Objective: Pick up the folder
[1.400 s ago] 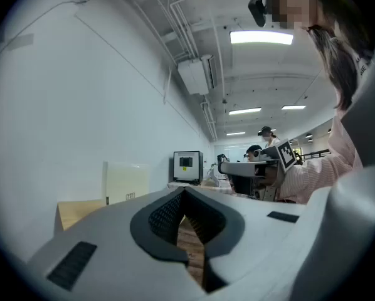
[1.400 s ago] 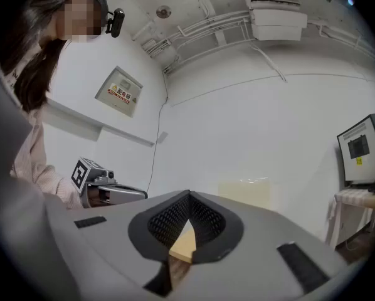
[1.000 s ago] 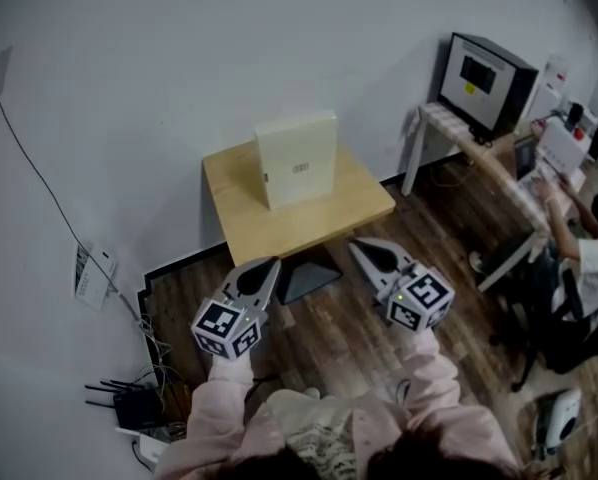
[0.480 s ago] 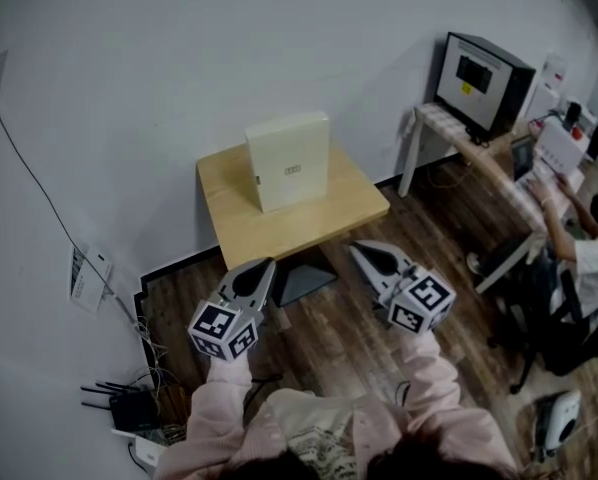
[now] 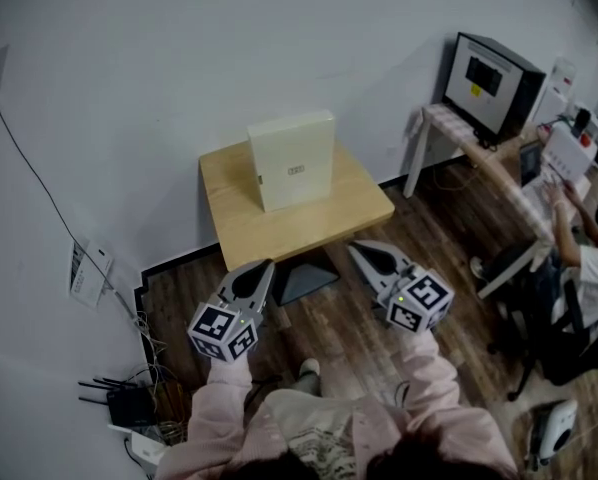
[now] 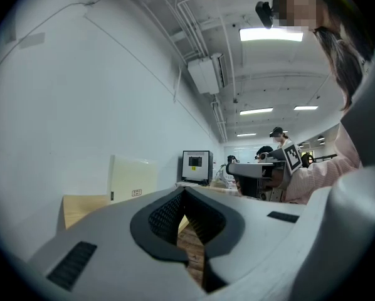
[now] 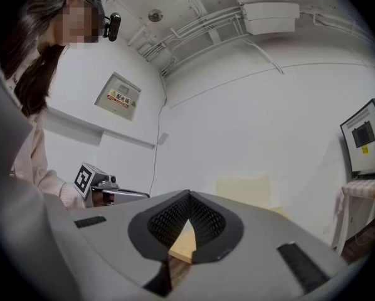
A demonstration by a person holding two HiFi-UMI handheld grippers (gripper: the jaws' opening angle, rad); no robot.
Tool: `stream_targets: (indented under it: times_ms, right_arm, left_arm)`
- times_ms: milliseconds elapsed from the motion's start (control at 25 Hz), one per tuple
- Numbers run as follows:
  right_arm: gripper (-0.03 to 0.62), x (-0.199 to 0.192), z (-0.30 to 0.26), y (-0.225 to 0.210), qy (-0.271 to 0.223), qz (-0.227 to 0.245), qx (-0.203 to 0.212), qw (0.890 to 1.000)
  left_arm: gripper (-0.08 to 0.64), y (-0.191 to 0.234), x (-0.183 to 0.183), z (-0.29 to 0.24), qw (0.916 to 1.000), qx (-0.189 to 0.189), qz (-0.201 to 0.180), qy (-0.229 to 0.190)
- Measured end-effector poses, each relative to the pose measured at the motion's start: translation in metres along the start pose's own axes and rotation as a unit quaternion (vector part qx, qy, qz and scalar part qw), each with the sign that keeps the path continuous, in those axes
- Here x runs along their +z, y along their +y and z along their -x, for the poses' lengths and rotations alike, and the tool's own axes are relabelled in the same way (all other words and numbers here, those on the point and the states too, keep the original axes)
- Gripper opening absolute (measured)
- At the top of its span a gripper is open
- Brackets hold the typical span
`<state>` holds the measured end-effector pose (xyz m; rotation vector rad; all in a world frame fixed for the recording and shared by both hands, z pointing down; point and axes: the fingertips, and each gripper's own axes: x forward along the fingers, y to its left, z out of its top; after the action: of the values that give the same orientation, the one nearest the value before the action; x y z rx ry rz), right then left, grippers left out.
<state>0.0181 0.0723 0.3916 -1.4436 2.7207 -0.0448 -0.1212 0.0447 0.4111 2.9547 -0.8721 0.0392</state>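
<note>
head view: the cream folder (image 5: pixel 293 158) stands upright on the wooden surface (image 5: pixel 314 226) by the wall; left tongs (image 5: pixel 263 266) and right tongs (image 5: pixel 358 250) hover short of its near edge. left gripper view: tongs pressed together, empty. right gripper view: tongs likewise together, nothing between

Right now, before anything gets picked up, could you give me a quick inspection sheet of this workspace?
Surface: small wooden table, against the wall.
Job's things: cream folder standing upright at the table's back, untouched.
Clutter: nothing seen on the table.
Claws: left claw and right claw both shut, empty, short of the table.
Cables: loose cables on the floor by a router, left.
Surroundings: monitor on a side desk; seated person at right.
</note>
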Motion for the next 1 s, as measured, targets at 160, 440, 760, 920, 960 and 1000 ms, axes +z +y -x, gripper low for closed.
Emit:
stream_targets:
  times_ms: [160, 440, 760, 920, 960, 1000]
  right_arm:
    - [-0.015, -0.006, -0.016, -0.011, 0.004, -0.005, 0.002, 1.0]
    - [-0.015, -0.007, -0.036, -0.037, 0.013, -0.011, -0.006, 1.0]
    - [-0.015, -0.011, -0.063, -0.053, 0.021, -0.014, -0.009, 1.0]
    - [-0.015, -0.011, -0.074, -0.06, 0.022, -0.014, -0.013, 1.0]
    - [-0.015, -0.012, -0.077, -0.062, 0.023, -0.014, -0.014, 1.0]
    - [-0.015, -0.012, -0.08, -0.064, 0.024, -0.014, -0.015, 0.999]
  left_arm:
    - [-0.009, 0.016, -0.003, -0.01, 1.0, 0.002, 0.002, 0.006]
    - [-0.009, 0.046, 0.001, -0.031, 0.9999, 0.001, 0.003, 0.014]
    - [-0.009, 0.071, -0.004, -0.052, 0.9998, -0.006, 0.01, 0.018]
    - [-0.009, 0.082, -0.005, -0.061, 0.9997, -0.013, 0.014, 0.016]
    - [-0.009, 0.085, -0.005, -0.063, 0.9997, -0.014, 0.015, 0.016]
    - [-0.009, 0.088, -0.005, -0.066, 0.9996, -0.015, 0.016, 0.015]
